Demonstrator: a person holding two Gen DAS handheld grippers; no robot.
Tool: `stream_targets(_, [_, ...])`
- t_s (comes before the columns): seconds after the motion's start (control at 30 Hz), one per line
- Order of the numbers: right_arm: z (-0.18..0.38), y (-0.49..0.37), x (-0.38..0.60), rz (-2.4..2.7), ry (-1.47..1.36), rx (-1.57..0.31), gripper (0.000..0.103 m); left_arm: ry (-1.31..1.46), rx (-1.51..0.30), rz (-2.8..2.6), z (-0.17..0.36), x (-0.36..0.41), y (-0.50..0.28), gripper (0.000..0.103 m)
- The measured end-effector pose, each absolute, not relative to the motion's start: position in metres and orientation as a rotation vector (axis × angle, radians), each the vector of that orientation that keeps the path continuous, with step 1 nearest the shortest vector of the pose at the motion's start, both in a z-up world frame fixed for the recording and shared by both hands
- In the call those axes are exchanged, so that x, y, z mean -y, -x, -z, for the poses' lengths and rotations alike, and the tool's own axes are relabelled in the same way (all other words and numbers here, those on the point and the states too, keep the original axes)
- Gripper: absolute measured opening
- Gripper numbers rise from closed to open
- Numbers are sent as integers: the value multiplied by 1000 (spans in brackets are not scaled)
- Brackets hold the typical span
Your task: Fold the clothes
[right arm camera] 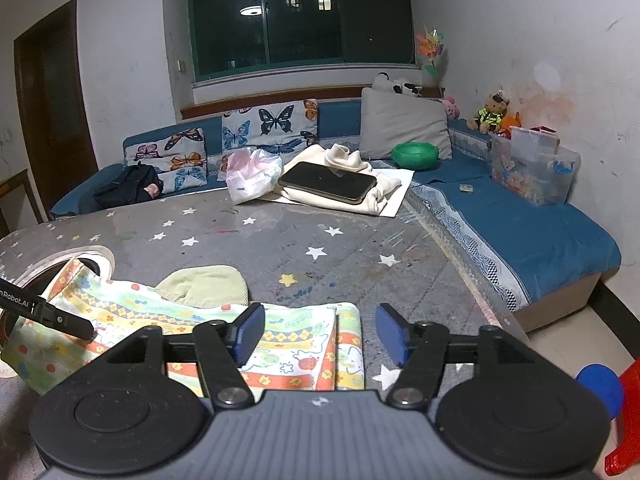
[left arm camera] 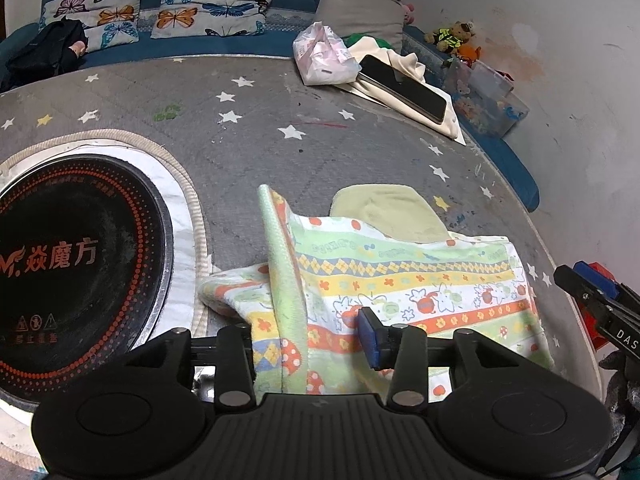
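A small child's garment (left arm camera: 400,280) with striped cartoon print and a pale green inner part (left arm camera: 392,212) lies on the grey star-patterned table (left arm camera: 248,136). My left gripper (left arm camera: 312,340) has its jaws apart around a raised fold of the garment; the left finger is hidden behind the cloth, the blue right pad (left arm camera: 370,336) shows. In the right wrist view the garment (right arm camera: 280,344) lies under my right gripper (right arm camera: 320,334), which is open just above its right edge. The left gripper (right arm camera: 60,320) shows there, lifting the cloth's left side.
A round black induction cooker (left arm camera: 76,264) sits in the table at left. A phone (right arm camera: 328,182) on cream cloth and a pink plastic bag (right arm camera: 252,176) lie at the far side. A blue sofa (right arm camera: 520,224) with cushions wraps behind and right. A red stool (right arm camera: 628,420) stands at right.
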State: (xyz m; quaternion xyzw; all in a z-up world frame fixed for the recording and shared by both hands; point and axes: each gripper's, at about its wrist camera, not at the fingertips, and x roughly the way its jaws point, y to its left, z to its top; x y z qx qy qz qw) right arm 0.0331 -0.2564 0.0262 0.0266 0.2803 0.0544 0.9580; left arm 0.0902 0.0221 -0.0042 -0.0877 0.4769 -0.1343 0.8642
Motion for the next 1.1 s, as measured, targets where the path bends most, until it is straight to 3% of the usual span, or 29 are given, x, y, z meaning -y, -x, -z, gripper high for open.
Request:
stream_targets(0.13, [-27, -32, 254, -104, -49, -565, 80, 178, -997, 278, 3, -23, -89, 46])
stream_targets(0.6, [-30, -30, 246, -94, -38, -552, 97, 167, -972, 248, -4, -34, -84, 55])
stream_targets(1.1, [-37, -27, 242, -78, -32, -529, 103, 164, -954, 250, -11, -37, -78, 60])
